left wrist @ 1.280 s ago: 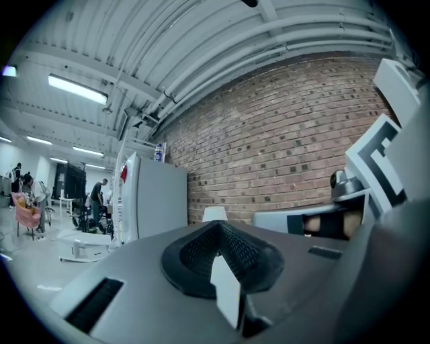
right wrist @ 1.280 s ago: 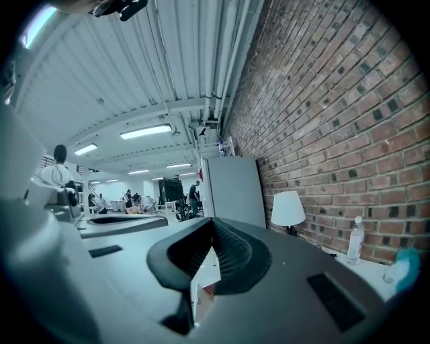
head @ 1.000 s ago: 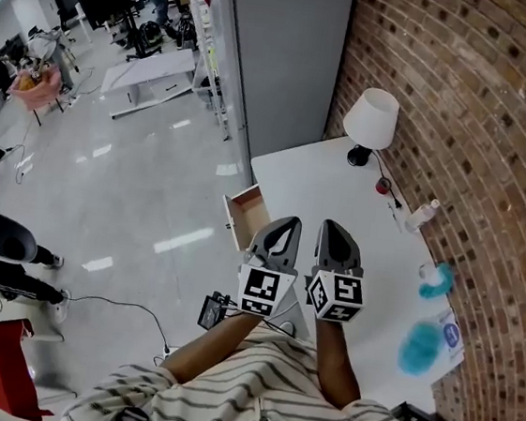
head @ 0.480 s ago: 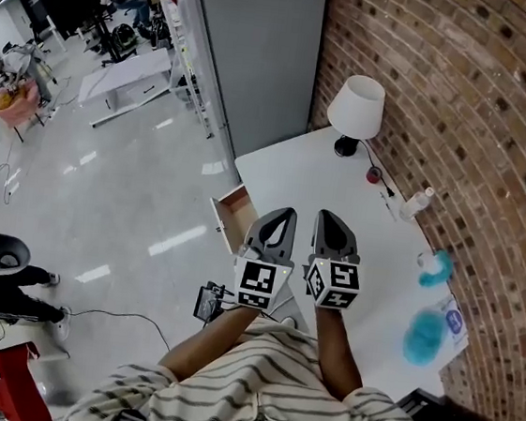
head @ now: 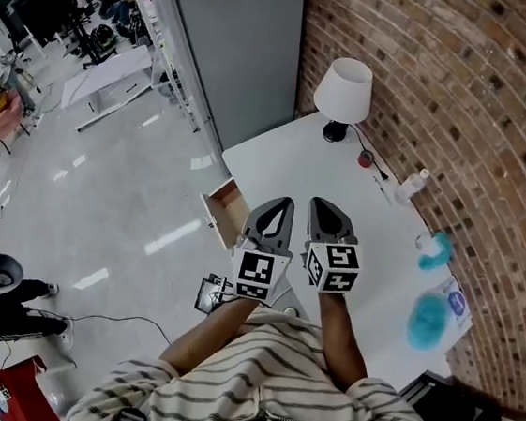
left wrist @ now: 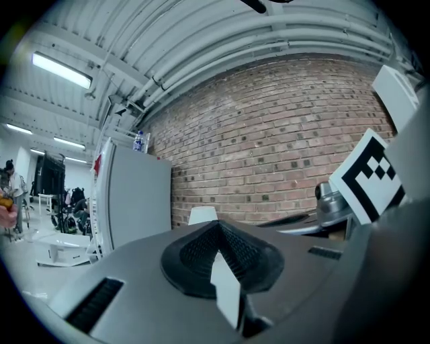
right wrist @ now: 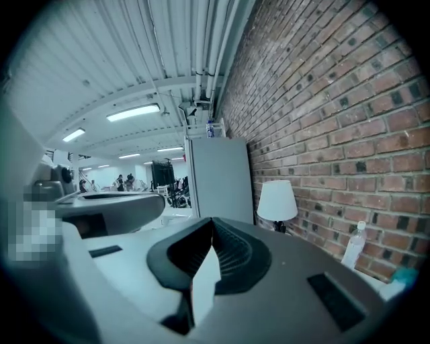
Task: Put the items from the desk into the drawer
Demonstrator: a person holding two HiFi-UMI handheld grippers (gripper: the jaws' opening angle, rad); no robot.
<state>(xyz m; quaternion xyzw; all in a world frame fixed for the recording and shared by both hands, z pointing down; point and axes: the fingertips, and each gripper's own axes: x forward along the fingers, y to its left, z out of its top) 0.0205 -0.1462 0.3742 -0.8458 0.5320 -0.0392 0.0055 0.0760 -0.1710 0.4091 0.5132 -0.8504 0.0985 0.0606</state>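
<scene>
In the head view a white desk stands against a brick wall. Its open drawer sticks out on the left side. On the desk lie a clear bottle, a small red object, a blue item and a blue fluffy item on a white packet. My left gripper and right gripper hover side by side over the desk's near edge, both shut and empty. The left gripper and the right gripper each show their pads pressed together.
A white lamp stands at the desk's far corner, with a cable running along the wall. A grey cabinet stands beyond the desk. On the floor lies a small dark device, left of my arms. People and furniture fill the far hall.
Both grippers have moved a little forward and down together, staying shut. The head camera has shifted, so the desk and lamp now sit further up and left.
</scene>
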